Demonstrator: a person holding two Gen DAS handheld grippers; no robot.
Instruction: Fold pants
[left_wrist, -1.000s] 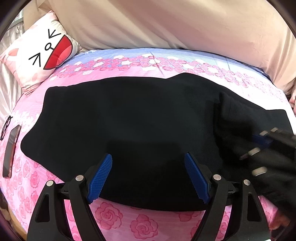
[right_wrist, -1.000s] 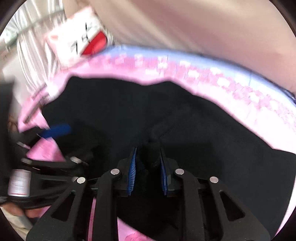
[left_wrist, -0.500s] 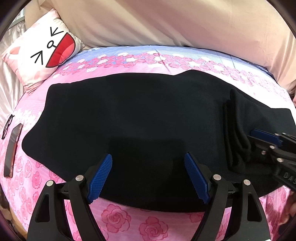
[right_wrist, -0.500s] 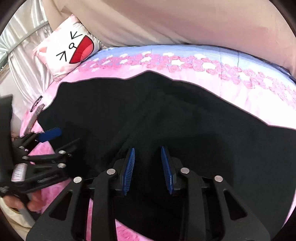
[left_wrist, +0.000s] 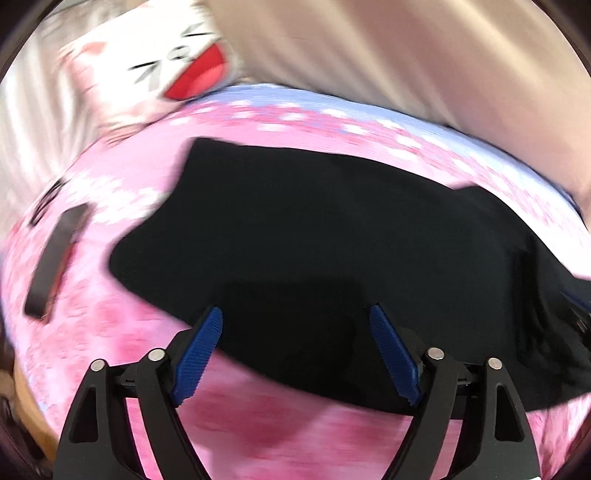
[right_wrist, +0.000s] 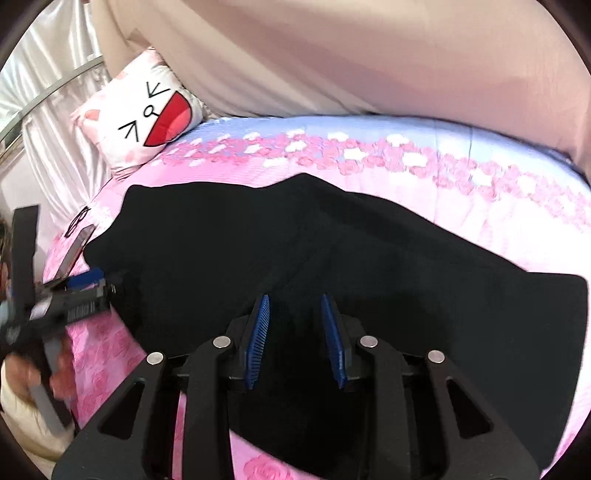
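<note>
Pants (right_wrist: 332, 258), black, flat on bedsheet (right_wrist: 517, 206)

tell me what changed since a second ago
The right claw let go of the fold of the black pants it pinched; nothing sits between its pads now. The left claw, empty, jaws opening, swung toward the pants' left end. The pants, cartoon-face pillow and phone stayed put.

Left tongs (left_wrist: 296, 325) opening; right tongs (right_wrist: 295, 312) empty
</note>
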